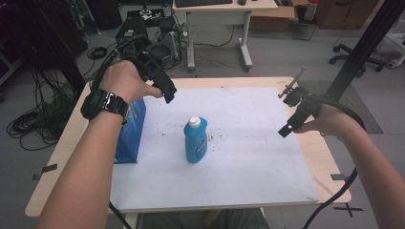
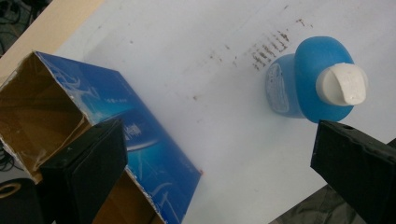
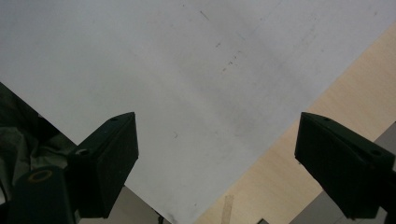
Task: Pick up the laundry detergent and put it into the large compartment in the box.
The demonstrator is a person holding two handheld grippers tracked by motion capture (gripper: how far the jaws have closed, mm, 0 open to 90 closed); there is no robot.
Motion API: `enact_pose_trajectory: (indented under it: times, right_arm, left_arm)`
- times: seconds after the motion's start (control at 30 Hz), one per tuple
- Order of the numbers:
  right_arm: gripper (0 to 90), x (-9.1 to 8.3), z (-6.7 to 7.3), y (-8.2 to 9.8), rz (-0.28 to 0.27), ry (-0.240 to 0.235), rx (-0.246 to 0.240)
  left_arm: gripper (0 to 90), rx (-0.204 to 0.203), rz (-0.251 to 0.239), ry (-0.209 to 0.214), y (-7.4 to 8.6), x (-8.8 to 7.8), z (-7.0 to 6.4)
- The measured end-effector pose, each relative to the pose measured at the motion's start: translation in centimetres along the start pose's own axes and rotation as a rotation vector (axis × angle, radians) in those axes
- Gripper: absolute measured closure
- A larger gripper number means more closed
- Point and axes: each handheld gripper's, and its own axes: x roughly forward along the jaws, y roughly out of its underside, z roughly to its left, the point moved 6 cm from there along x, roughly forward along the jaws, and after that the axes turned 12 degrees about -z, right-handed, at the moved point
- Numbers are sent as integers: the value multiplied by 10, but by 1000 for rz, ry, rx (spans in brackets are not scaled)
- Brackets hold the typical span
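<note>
From above, the left gripper (image 1: pixel 168 93) hangs over the far left part of the tabletop (image 1: pixel 305 152), held in the person's left hand (image 1: pixel 125 82), which wears a black wristwatch (image 1: pixel 104 103). A blue dish-soap bottle (image 1: pixel 196 140) with a white cap (image 1: pixel 194 121) stands upright on the white sheet (image 1: pixel 248 157), a little nearer the person than this gripper and to its right, clear of it. An open blue carton (image 1: pixel 130 130) stands just below the same hand.

The left gripper view adds what the high view cannot: its jaws are spread wide and grasp nothing, the carton's brown inside (image 2: pixel 39 109) gapes beside one jaw, and the bottle's cap (image 2: pixel 342 84) sits just beyond the other, with brown smudges (image 2: pixel 268 49) on the sheet past it.

The right gripper (image 1: pixel 286 130) hovers well to the bottle's right, near the sheet's edge. Its own view shows released jaws, wide apart, over bare sheet (image 3: pixel 187 70) and a strip of pale wood (image 3: pixel 336 98).
</note>
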Motion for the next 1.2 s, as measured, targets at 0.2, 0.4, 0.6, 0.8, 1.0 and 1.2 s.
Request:
enact_pose_trajectory:
  times: [0.2, 0.4, 0.6, 0.8, 1.0, 1.2]
  right_arm:
    - [133, 0, -1, 0, -1, 1, -1]
    - [133, 1, 0, 0, 2, -1, -5]
    - [132, 2, 1, 1, 3, -3, -1]
    - [132, 1, 0, 1, 1, -1, -3]
    - [132, 1, 1, 0, 3, 0, -4]
    - [132, 2, 3, -1, 5, -1, -6]
  left_arm:
    - [33, 1, 4, -9, -5, 1, -6]
    - [18, 7, 8, -14, -11, 1, -13]
    - [16, 28, 13, -8, -17, 4, -22]
    - [15, 47, 11, 5, -21, 5, -31]
    - [15, 52, 19, 11, -23, 6, -37]
    - [13, 57, 19, 7, -24, 10, -43]
